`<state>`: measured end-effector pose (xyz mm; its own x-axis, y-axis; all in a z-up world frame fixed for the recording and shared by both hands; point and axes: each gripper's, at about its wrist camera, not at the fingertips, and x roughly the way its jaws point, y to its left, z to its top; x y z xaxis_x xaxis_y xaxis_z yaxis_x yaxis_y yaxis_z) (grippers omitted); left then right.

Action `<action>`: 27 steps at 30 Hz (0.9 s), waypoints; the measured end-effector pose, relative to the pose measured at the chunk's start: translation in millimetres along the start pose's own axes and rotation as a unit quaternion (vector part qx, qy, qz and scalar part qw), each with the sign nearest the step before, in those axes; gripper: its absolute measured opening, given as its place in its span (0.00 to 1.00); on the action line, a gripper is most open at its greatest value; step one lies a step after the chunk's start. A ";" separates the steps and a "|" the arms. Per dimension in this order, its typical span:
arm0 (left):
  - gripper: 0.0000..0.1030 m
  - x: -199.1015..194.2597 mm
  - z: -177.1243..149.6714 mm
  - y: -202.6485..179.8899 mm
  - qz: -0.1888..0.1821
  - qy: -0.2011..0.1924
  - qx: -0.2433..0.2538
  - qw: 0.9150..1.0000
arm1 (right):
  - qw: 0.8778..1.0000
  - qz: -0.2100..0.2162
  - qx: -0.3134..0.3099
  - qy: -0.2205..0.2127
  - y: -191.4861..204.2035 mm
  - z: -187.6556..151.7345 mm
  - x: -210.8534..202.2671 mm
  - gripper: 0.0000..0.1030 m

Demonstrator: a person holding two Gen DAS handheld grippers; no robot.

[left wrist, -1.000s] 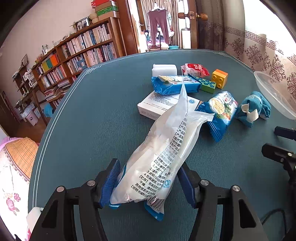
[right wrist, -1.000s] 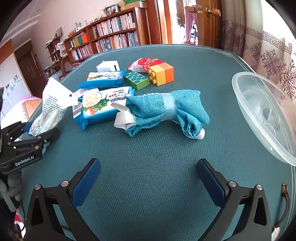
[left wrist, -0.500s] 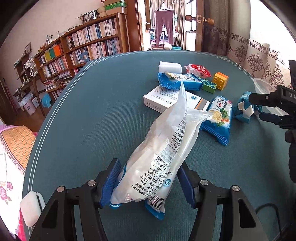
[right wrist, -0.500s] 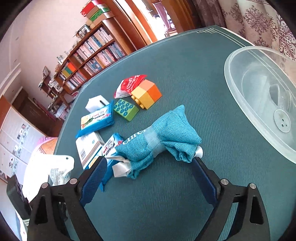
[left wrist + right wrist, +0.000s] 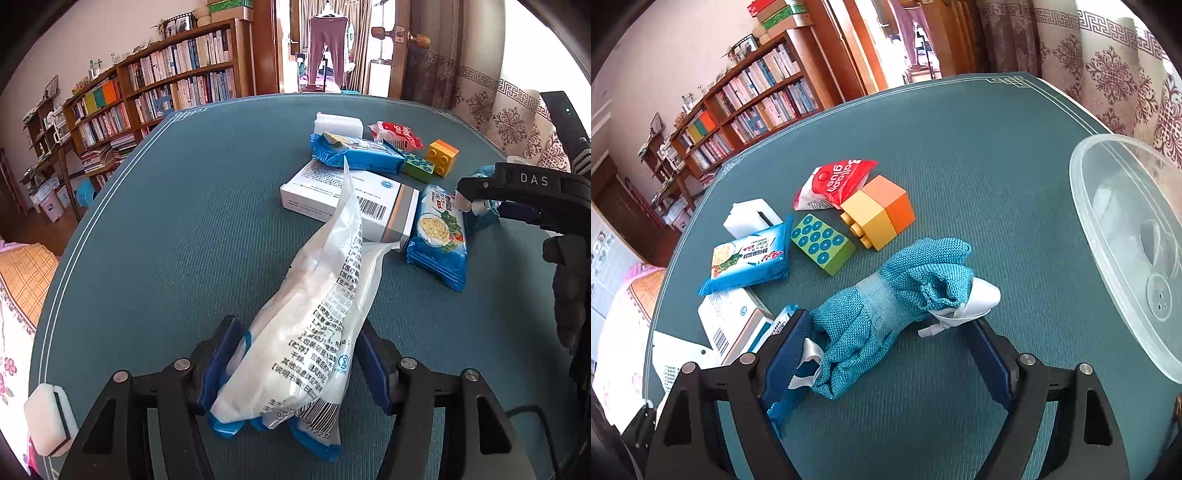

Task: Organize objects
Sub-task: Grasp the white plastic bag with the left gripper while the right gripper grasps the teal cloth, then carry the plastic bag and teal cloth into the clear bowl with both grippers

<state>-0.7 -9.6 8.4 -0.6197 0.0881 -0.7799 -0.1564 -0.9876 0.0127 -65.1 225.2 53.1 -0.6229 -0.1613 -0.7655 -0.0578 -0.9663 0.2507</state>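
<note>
My left gripper (image 5: 295, 339) is shut on the lower end of a white plastic bag (image 5: 325, 295) with black print, which leans up and away over the teal table (image 5: 184, 221). In the right wrist view a rolled teal cloth (image 5: 886, 295) with white ribbon ends lies between the fingers of my right gripper (image 5: 888, 325). Those jaws are closing. The left pad (image 5: 786, 347) touches one end of the cloth. The right pad (image 5: 990, 358) stands just clear of it, beside the ribbon.
Behind the bag lie a white box (image 5: 351, 199), two blue snack packs (image 5: 439, 236) (image 5: 354, 151), a red packet (image 5: 834, 181), a yellow-orange brick (image 5: 879, 214) and a green brick (image 5: 822, 243). A clear plastic bowl (image 5: 1087, 229) stands at the right. A gloved hand (image 5: 569, 291) shows at the right edge.
My right gripper has moved forward around the teal cloth, rolled, and narrowed its jaws. The left gripper still holds the white bag in the same place.
</note>
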 end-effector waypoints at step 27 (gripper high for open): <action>0.50 -25.1 9.0 -26.2 -0.003 -0.024 0.016 1.000 | 0.996 0.052 -0.044 -0.053 1.5 -31.4 -61.8 0.38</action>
<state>12.0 15.2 33.3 -0.6541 0.1011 -0.7497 -0.1851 -0.9823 0.0291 -2.2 227.4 82.2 -0.7016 -0.2433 -0.6697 0.0768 -0.9603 0.2683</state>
